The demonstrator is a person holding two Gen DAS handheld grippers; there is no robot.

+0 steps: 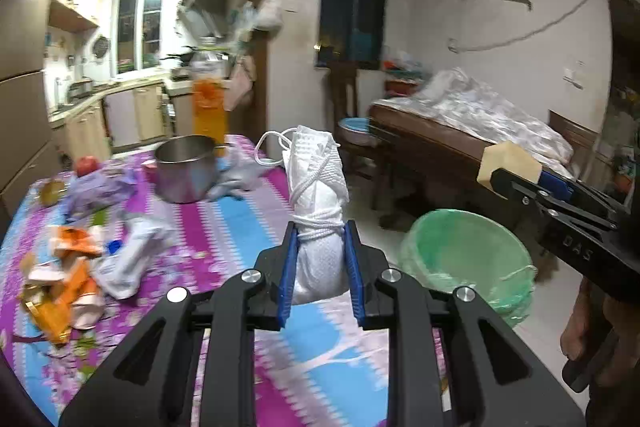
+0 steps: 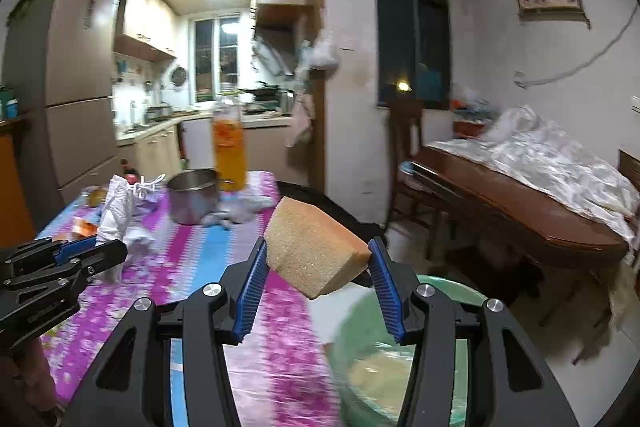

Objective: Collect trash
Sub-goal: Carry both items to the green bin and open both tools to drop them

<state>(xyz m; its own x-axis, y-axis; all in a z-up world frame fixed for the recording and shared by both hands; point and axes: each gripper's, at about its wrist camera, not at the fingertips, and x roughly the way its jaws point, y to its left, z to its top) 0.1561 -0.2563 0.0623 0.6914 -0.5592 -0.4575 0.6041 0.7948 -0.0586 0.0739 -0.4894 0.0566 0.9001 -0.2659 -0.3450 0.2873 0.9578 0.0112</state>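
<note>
My left gripper is shut on a rolled white face mask wound with its ear cord, held above the table's right edge. My right gripper is shut on a tan sponge, held over the green-lined trash bin just below it. The bin also shows in the left wrist view on the floor right of the table. The right gripper with the sponge shows in the left wrist view, above and beyond the bin. The left gripper with the mask shows at the left of the right wrist view.
The table has a purple and blue cloth. On it lie orange and white wrappers, a steel pot, an orange drink bottle and crumpled cloth. A wooden table with plastic sheeting stands at right.
</note>
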